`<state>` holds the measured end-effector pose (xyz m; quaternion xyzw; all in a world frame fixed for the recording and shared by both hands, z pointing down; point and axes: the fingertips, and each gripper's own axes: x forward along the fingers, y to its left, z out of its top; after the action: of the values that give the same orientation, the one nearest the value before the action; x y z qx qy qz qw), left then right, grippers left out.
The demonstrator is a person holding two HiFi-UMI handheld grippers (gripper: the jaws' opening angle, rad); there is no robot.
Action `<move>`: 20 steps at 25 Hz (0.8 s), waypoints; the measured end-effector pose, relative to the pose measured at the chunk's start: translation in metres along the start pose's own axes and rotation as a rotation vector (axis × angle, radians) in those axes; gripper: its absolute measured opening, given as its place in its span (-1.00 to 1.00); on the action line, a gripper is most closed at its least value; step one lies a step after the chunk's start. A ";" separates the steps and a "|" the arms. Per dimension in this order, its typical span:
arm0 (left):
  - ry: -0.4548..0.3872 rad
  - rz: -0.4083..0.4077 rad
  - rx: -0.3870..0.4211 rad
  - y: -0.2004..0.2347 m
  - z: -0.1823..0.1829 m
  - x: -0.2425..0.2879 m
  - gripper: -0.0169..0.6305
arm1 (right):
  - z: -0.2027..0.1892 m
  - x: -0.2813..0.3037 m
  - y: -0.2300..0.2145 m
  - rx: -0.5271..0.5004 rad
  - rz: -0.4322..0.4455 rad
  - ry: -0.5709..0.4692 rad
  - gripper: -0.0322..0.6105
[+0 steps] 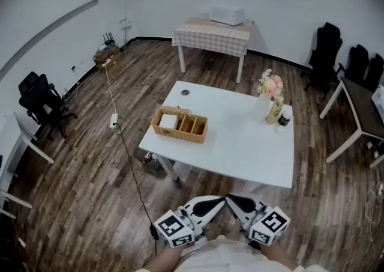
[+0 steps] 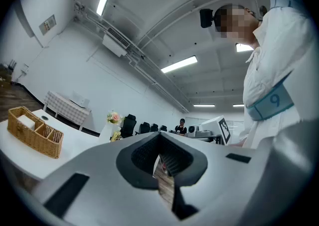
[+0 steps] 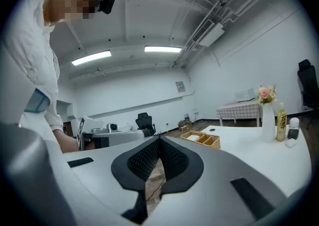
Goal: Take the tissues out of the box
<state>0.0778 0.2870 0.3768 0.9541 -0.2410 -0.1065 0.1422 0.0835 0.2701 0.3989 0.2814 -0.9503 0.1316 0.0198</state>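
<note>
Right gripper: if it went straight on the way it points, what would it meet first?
Likely the wooden floor, with the black chair beyond; the right gripper aims between the left gripper and basket. Depth is unclear.

On the table point(image 1: 240, 142) the basket point(image 1: 183, 135) lies left; vase point(image 1: 262, 107) and bottle point(image 1: 275, 110) stand far right.

I'm looking down at a rough woven wicker basket point(image 1: 180, 126), a smooth matt white table point(image 1: 240, 145), a faintly glossy wood-plank floor point(image 1: 90, 175) and a checked cloth point(image 1: 211, 35).
</note>
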 end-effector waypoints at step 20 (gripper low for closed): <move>0.005 -0.008 0.006 -0.006 -0.002 0.010 -0.94 | 0.000 -0.010 -0.007 0.075 0.013 -0.031 -0.80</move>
<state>0.0898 0.2879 0.3751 0.9557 -0.2372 -0.1042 0.1396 0.0958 0.2704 0.3998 0.2778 -0.9467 0.1631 -0.0063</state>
